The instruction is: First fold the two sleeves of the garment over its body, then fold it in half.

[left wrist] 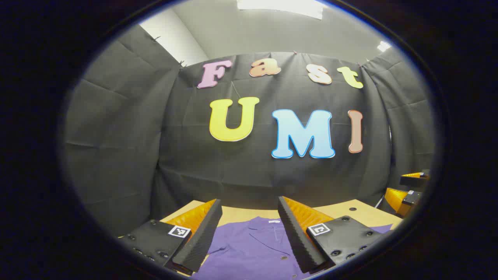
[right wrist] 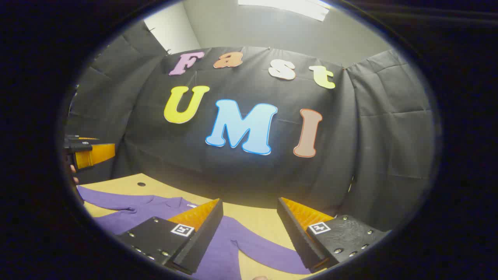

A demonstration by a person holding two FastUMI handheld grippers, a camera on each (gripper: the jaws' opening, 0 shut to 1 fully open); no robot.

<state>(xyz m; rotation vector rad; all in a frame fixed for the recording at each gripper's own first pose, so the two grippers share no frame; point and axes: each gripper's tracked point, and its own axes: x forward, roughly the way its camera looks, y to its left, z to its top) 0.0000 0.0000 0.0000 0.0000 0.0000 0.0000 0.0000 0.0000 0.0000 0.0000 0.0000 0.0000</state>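
Observation:
A purple collared garment (left wrist: pixel 253 245) lies flat on the wooden table (left wrist: pixel 342 210), collar toward the back wall. My left gripper (left wrist: pixel 249 237) hangs open above its chest and collar, holding nothing. In the right gripper view the same garment (right wrist: pixel 155 208) spreads to the left, with one sleeve (right wrist: pixel 268 254) stretched out toward the right. My right gripper (right wrist: pixel 249 237) stands open above that sleeve and shoulder, nothing between its fingers. The right gripper (left wrist: pixel 408 192) also shows at the right edge of the left gripper view, and the left gripper (right wrist: pixel 91 153) at the left edge of the right gripper view.
The black cloth wall (left wrist: pixel 249 163) closes off the back of the table. A small round hole (right wrist: pixel 141 184) sits in the tabletop near the far edge. Bare wood (right wrist: pixel 256 221) shows beyond the garment's shoulder.

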